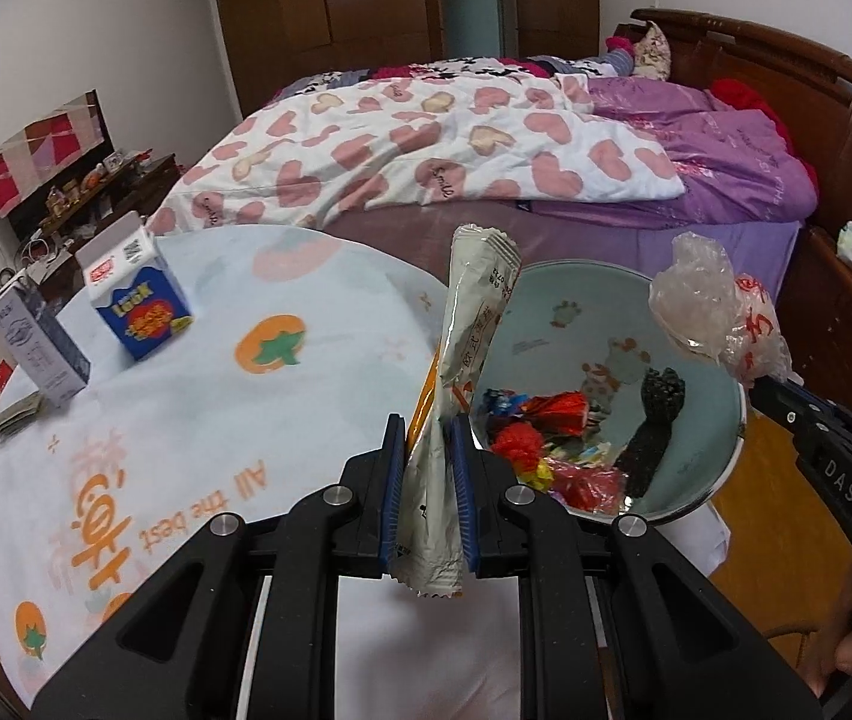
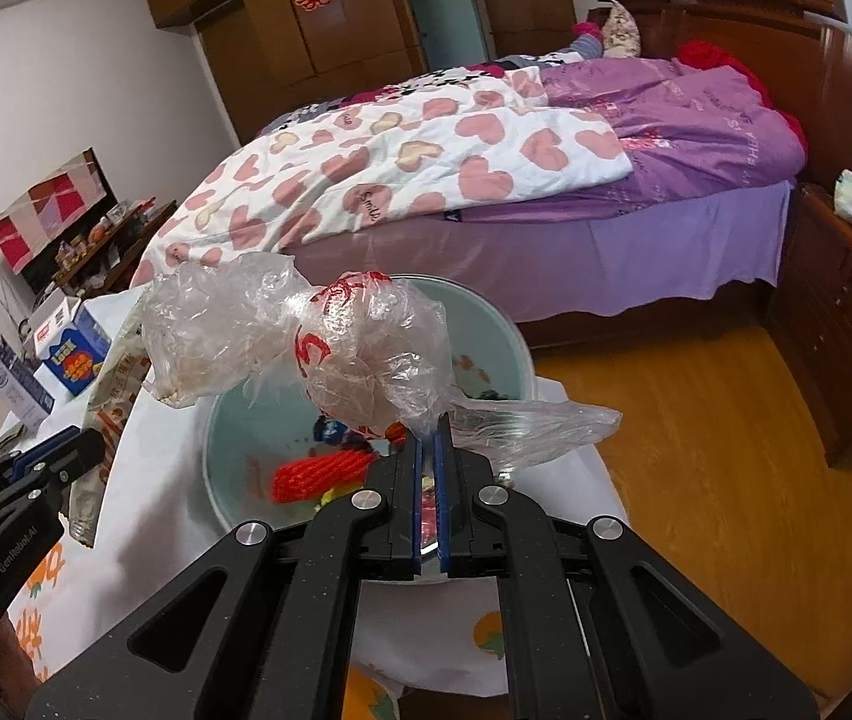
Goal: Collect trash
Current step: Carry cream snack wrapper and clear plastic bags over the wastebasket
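My left gripper [image 1: 429,426] is shut on a long white and yellow snack wrapper [image 1: 474,312] and holds it upright just left of a pale blue bowl [image 1: 552,294]. The bowl [image 2: 504,342] holds several crumpled red and coloured wrappers [image 1: 546,426] and a black piece [image 1: 657,420]. My right gripper [image 2: 428,435] is shut on a crumpled clear plastic bag with red print [image 2: 330,348], held over the bowl. The bag also shows in the left wrist view [image 1: 720,312], above the bowl's right rim.
The bowl sits at the edge of a round table with a white orange-print cloth [image 1: 216,420]. A blue and white carton [image 1: 138,294], a grey-white carton [image 1: 36,336] and a small packet [image 1: 18,414] stand at the far left. A bed [image 1: 486,150] lies behind; wooden floor [image 2: 696,450] to the right.
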A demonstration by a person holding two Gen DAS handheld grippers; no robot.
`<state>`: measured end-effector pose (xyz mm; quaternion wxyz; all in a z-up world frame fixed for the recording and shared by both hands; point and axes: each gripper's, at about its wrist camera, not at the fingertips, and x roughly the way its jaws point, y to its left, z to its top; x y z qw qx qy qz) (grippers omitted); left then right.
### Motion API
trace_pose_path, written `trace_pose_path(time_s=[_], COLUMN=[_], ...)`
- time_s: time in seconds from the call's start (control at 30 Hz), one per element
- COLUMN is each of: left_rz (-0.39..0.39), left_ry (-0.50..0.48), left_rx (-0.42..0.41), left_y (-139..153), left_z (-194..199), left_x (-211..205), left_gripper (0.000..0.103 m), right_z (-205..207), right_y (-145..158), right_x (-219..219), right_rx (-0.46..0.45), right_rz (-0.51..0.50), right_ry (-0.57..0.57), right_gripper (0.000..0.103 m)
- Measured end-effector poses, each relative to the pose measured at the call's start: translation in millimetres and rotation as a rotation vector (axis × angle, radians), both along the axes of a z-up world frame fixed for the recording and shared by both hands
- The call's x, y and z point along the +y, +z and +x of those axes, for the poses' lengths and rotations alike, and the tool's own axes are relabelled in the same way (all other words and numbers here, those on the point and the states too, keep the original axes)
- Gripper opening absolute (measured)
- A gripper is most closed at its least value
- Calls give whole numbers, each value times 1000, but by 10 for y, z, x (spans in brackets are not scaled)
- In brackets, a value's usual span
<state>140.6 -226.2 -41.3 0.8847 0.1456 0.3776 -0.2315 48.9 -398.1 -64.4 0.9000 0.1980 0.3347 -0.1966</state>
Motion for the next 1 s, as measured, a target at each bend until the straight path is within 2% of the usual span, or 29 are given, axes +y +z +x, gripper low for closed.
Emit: trace_pose_path(time_s=[0.47,1.0], left_rz=[13,32], left_ry=[-45,-49], left_rx=[39,83], left_y=[-146,-332], left_z=[22,97], left_x=[-339,-614], left_gripper=[16,17], right_z=[-39,92], right_y=[-84,-200], right_x=[-226,-327], right_rx=[11,37], right_rz=[16,14], right_ry=[-50,-64], right_gripper=[4,5])
